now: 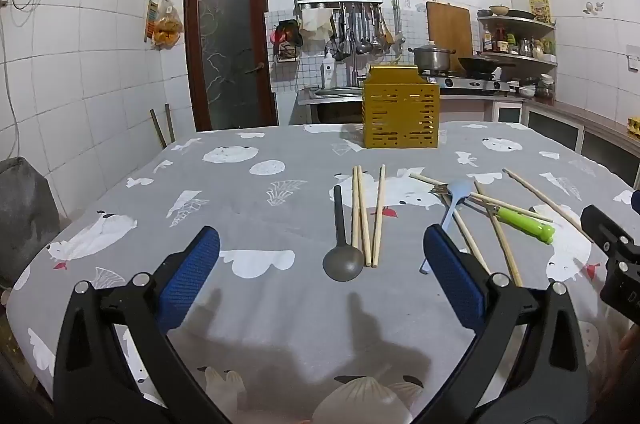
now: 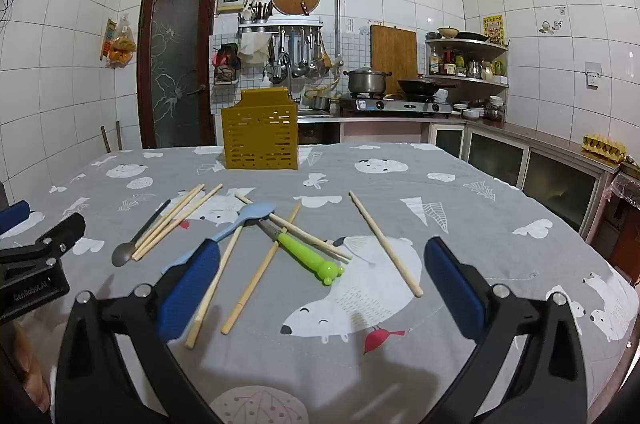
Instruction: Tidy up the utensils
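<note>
Utensils lie scattered across a table covered in a grey polar-bear tablecloth (image 1: 248, 200), in front of a yellow slotted utensil holder (image 1: 400, 116) that stands upright near the table's far edge. A dark metal spoon (image 1: 340, 244) lies with its bowl toward the near side, and just to its right three wooden chopsticks (image 1: 366, 220) lie roughly side by side, the nearest touching the spoon's handle.

Farther right is a looser heap: a light blue plastic spoon (image 2: 236, 224), a fork with a bright green bear-shaped handle (image 2: 308, 256) and several more chopsticks crossing one another. One chopstick (image 2: 386, 244) lies alone on the right, apart from the pile, over a printed bear.

The left gripper (image 1: 320, 272) hangs above the near part of the cloth with its blue-padded jaws spread wide and nothing between them, the dark spoon lying ahead in the gap. The right gripper (image 2: 320, 284) is likewise wide apart and empty, above the mixed heap, its left pad (image 2: 188, 288) overlapping the blue spoon's handle in the view.

Behind the table, a tiled kitchen wall carries hanging ladles, a stove (image 2: 394, 104) with a pot and a wok, and a dark wooden door (image 2: 176, 64) at left.
</note>
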Motion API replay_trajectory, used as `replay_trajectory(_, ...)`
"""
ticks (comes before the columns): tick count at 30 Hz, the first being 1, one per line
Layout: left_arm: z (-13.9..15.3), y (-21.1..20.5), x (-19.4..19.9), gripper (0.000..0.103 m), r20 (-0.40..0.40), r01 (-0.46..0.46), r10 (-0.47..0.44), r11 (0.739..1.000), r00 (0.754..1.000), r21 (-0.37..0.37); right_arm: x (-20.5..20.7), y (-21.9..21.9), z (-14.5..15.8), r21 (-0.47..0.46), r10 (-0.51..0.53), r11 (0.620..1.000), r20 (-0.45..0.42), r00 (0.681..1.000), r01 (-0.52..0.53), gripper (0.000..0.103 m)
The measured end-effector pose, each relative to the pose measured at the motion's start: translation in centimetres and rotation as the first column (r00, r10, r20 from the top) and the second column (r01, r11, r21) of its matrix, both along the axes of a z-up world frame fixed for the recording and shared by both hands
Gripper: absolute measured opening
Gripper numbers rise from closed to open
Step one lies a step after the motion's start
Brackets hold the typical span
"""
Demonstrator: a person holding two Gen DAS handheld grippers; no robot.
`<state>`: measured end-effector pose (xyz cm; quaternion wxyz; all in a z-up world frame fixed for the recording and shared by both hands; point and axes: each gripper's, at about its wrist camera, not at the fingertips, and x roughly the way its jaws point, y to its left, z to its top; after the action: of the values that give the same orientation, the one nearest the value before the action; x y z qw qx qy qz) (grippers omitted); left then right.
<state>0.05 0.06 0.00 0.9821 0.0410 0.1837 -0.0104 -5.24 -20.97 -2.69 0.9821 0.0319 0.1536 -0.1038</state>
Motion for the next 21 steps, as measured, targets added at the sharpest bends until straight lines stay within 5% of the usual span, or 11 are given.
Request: replay_trajectory(21, -0.36, -0.59, 0.03, 0.099, -0.002, 0.011, -0.011, 1.000, 1.000, 0.010, 0.02, 0.00, -0.01, 0.002, 0.000, 1.000, -0.001, 1.000, 0.000, 0.100)
